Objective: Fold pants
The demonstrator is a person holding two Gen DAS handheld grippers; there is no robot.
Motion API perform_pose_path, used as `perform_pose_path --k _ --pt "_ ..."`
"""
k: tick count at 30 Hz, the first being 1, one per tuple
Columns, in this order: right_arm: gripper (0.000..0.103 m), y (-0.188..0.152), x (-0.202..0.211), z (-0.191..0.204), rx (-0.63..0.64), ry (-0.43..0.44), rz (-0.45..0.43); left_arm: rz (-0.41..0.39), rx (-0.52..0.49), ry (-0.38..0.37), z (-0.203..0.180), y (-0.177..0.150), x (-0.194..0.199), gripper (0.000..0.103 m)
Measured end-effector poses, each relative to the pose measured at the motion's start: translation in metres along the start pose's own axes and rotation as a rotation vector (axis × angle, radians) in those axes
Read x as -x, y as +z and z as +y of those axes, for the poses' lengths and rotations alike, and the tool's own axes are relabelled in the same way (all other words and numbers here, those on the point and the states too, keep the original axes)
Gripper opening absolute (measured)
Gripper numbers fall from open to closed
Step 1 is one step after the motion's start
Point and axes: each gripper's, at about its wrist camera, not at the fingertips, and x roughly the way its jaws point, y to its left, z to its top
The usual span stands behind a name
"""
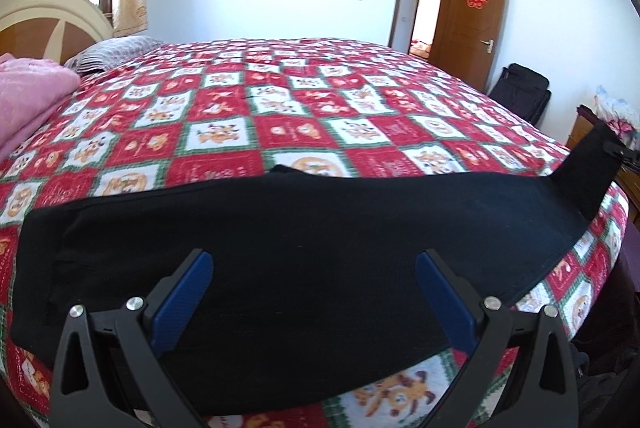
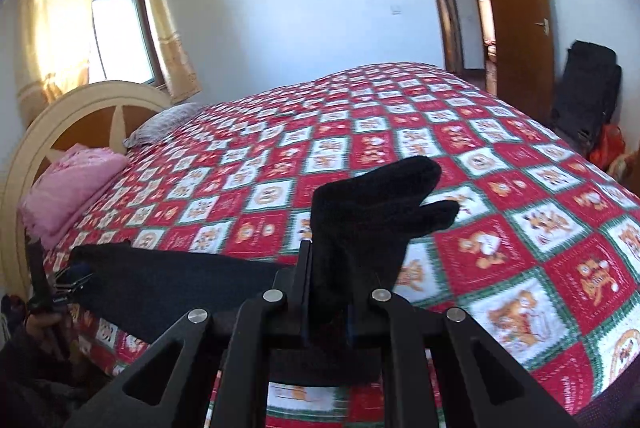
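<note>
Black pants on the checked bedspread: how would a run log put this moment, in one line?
black fabric pants: flat, one end lifted | right gripper: shut on it | left gripper: open above | red-checked quilted bedspread

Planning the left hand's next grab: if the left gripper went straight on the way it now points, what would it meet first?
Most likely the black pants lying flat on the quilt. The open left gripper points down over them, though depth is hard to judge.

Patterned quilt (image 1: 320, 116), pink blanket (image 1: 28, 96), open door (image 1: 468, 24), perhaps a black bag (image 1: 524, 92).

Bright window (image 2: 116, 28) daylight; slight blur, fisheye-warped edges.
</note>
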Motion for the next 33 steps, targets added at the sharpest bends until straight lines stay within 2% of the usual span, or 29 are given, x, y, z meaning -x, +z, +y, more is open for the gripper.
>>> perform_pose_path --k 6,14,16,18,19,20,24,25,27,30,33 --pt "0.012 -0.011 -0.027 0.045 0.069 0.074 0.053 0.015 0.004 -0.057 -0.012 0.000 0.000 0.103" --pt "0.013 -0.049 -0.087 0.079 0.152 0.112 0.236 0.057 0.012 -0.164 -0.035 0.002 -0.013 0.103" --pt "0.015 -0.056 -0.095 0.080 0.154 0.121 0.274 0.069 0.009 -0.197 -0.045 0.007 -0.018 0.103" --pt "0.030 -0.061 -0.099 0.079 0.153 0.154 0.317 0.079 -0.011 -0.231 -0.058 0.013 -0.023 0.103" --pt "0.043 -0.061 -0.096 0.077 0.150 0.175 0.319 0.083 -0.023 -0.241 -0.065 0.016 -0.026 0.103" --pt "0.051 -0.060 -0.091 0.075 0.144 0.193 0.308 0.090 -0.041 -0.254 -0.074 0.020 -0.029 0.103" --pt "0.051 -0.040 -0.068 0.041 0.033 0.225 0.222 0.135 -0.097 -0.297 -0.108 0.033 -0.044 0.102" --pt "0.051 -0.034 -0.062 0.027 -0.013 0.221 0.189 0.150 -0.107 -0.307 -0.116 0.035 -0.049 0.098" --pt "0.051 -0.026 -0.056 -0.003 -0.116 0.188 0.135 0.192 -0.130 -0.334 -0.138 0.039 -0.061 0.095" --pt "0.052 -0.025 -0.055 -0.044 -0.253 0.137 0.099 0.231 -0.179 -0.365 -0.171 0.044 -0.076 0.086" --pt "0.052 -0.029 -0.056 -0.058 -0.277 0.112 0.083 0.240 -0.218 -0.364 -0.196 0.048 -0.084 0.085"
